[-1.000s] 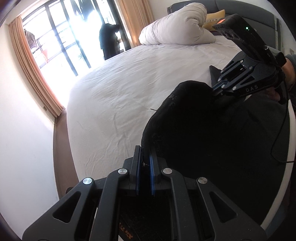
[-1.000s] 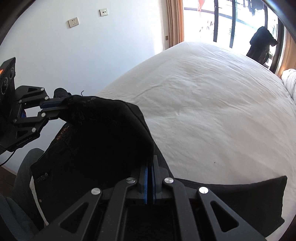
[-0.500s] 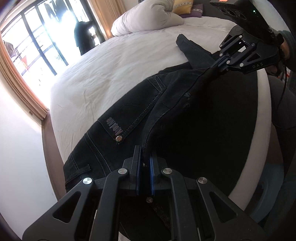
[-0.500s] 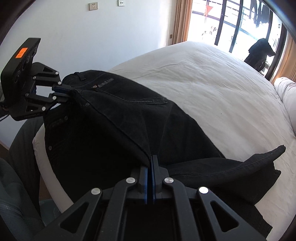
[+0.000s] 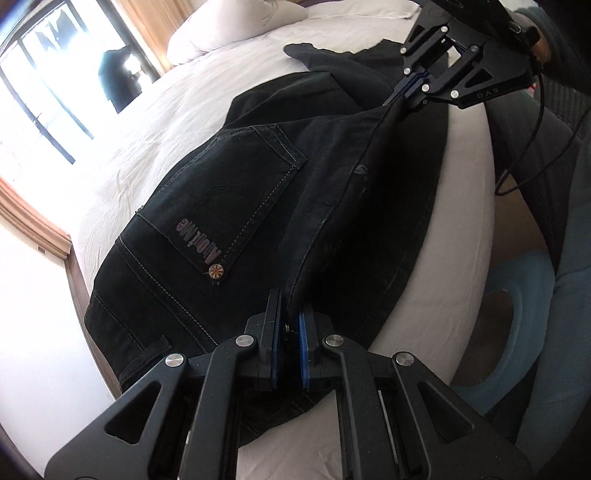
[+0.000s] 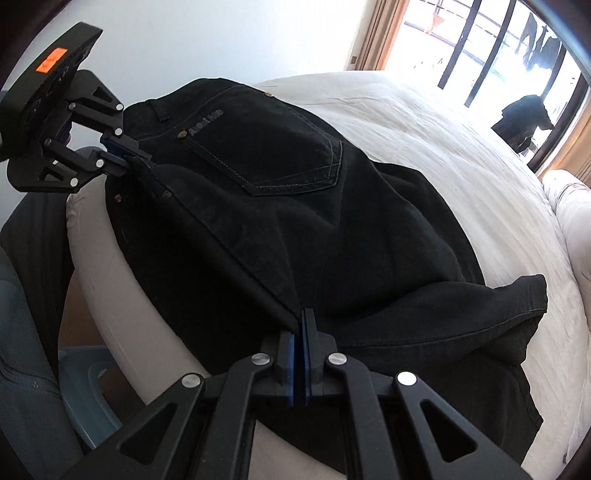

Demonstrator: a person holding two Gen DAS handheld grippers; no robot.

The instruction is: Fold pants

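Note:
Black denim pants (image 5: 236,199) lie back pocket up on the near edge of a white bed (image 5: 155,136), also in the right wrist view (image 6: 295,184). My left gripper (image 5: 289,314) is shut on the folded edge near the waistband and shows in the right wrist view (image 6: 127,151). My right gripper (image 6: 300,325) is shut on the same edge farther down the leg, and shows in the left wrist view (image 5: 400,96). The edge is stretched taut between them, over the bed's side. The leg ends (image 6: 517,306) lie bunched on the bed.
A white pillow (image 5: 240,26) lies at the bed's head. A window with tan curtains (image 6: 480,44) is beyond the bed. A pale blue stool (image 5: 509,325) stands on the floor by the bed side. A white wall (image 6: 221,33) is at the bed's foot.
Both grippers have come down and toward the bed's edge with the pants. The pants went from hanging lifted to spread on the bed, pocket side up.

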